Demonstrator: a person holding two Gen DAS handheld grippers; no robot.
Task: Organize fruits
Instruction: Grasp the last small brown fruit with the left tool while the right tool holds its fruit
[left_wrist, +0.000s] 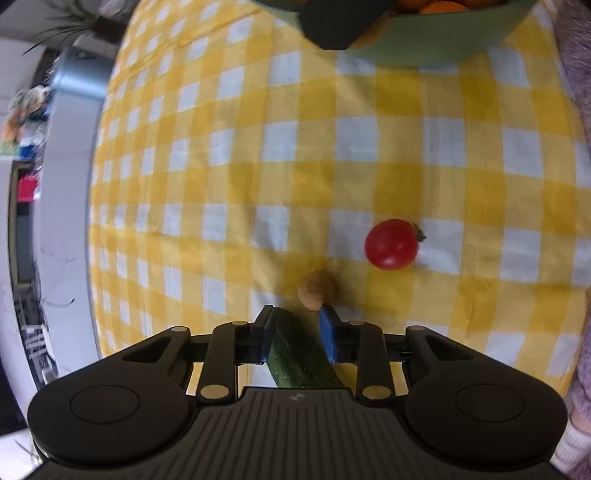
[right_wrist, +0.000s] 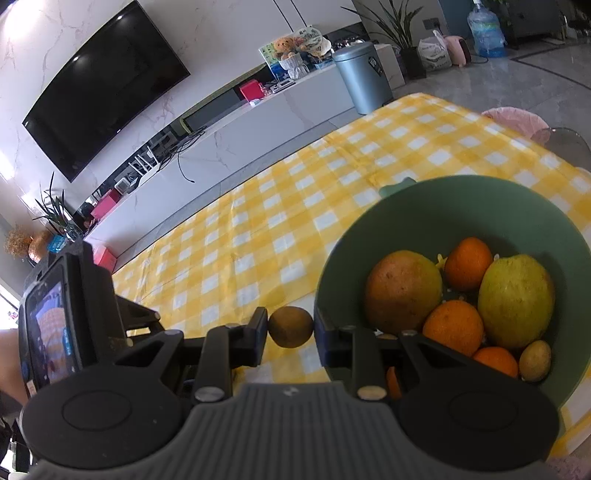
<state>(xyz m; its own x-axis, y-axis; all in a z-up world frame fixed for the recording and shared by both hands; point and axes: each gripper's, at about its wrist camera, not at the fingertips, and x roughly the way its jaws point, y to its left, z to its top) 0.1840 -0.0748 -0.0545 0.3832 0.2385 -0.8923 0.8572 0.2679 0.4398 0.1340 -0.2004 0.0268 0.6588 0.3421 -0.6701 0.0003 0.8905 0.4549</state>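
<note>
My left gripper (left_wrist: 297, 315) points down at the yellow checked tablecloth (left_wrist: 229, 177), and its blue pads press on both sides of a dark green cucumber (left_wrist: 299, 354). Just past the fingertips a small tan round fruit (left_wrist: 316, 290) lies on the cloth, and a red tomato (left_wrist: 391, 244) sits to its right. My right gripper (right_wrist: 290, 325) is shut on a small brown round fruit (right_wrist: 290, 326), held just left of the green bowl (right_wrist: 461, 206). The bowl holds several oranges (right_wrist: 453, 325), two large yellow-green fruits (right_wrist: 515, 301) and a small tan one (right_wrist: 535, 360).
In the left wrist view the green bowl (left_wrist: 443, 48) stands at the far edge, with part of the right gripper's dark body (left_wrist: 332, 26) over it. The left gripper's body with its screen (right_wrist: 62, 317) fills the right wrist view's left side. A grey bin (right_wrist: 360, 79) stands beyond the table.
</note>
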